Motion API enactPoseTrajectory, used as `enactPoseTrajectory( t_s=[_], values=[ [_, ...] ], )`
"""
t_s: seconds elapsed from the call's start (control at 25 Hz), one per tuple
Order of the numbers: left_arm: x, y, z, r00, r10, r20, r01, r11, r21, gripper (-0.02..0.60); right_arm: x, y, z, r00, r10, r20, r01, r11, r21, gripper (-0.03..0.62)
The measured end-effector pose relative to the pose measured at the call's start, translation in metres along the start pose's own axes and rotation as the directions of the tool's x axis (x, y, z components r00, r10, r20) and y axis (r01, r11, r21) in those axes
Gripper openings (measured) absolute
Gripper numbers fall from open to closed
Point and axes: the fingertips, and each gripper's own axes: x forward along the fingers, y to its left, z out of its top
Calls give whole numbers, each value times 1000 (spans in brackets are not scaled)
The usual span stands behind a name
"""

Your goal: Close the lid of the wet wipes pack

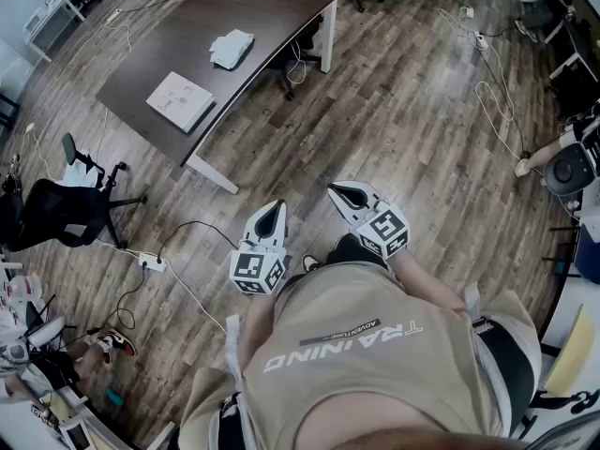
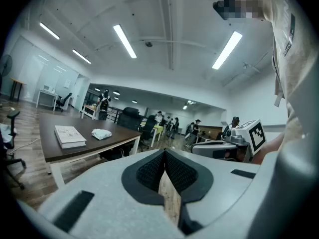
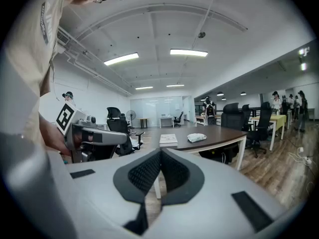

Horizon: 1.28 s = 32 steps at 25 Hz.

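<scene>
Both of my tools are closed and empty: the left gripper point(image 1: 273, 210) has its ribbed black pads pressed tip to tip, and the right gripper point(image 1: 343, 193) the same, touching nothing. Both hang level over wood-plank floor point(image 1: 394, 120). What looks like the pack point(image 1: 231, 48), soft, white and crumpled, lies well apart on the dark, curved-edged table point(image 1: 244, 7), near a flat white box point(image 1: 180, 100). The floor between is open, apart from a cable point(image 1: 187, 228) and a black chair point(image 1: 56, 212) to the left.

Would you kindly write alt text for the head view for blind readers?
From above, a person holds a left gripper and right gripper, both shut and empty, over a wooden floor. Ahead, a dark desk bears a flat white item and a crumpled white bundle.
</scene>
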Motion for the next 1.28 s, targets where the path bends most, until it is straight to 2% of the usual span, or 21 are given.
enactPoseTrajectory(
  t_s=[0.12,0.24,0.44,0.6,0.72,0.92,1.08,1.12,1.2,1.28],
  values=[
    [-2,3,-2,1000,11,0,-11,1000,-6,5,1,5,0,1000,11,1,-11,1000,-7,14],
    [-1,3,-4,1000,17,3,-17,1000,-12,5,-3,1,-5,1000,2,3,-2,999,34,14],
    [18,2,-10,1000,-10,-15,9,1000,-20,5,-11,-24,-9,998,-64,22,62,996,59,14],
    [39,-6,-4,1000,-17,-19,17,1000,-7,5,-18,-43,-21,996,-88,-25,89,995,49,14],
    [59,-1,7,1000,3,-12,-3,1000,25,5,-9,-57,-27,996,-75,-49,76,997,21,14],
    [106,13,25,999,24,-43,-23,1000,14,5,19,-92,-17,999,-16,-40,18,999,34,14],
    [144,17,48,997,38,-64,-29,989,147,5,50,-134,-9,999,15,-34,-14,999,36,14],
    [153,19,51,997,40,-65,-30,989,147,5,57,-143,-8,999,23,-29,-22,999,38,14],
    [167,25,54,998,42,-45,-39,997,67,5,68,-155,-5,999,44,-17,-44,998,47,14],
    [177,36,51,997,73,-35,-73,997,-16,5,74,-163,-5,997,70,-14,-70,996,61,14]
  ],
)
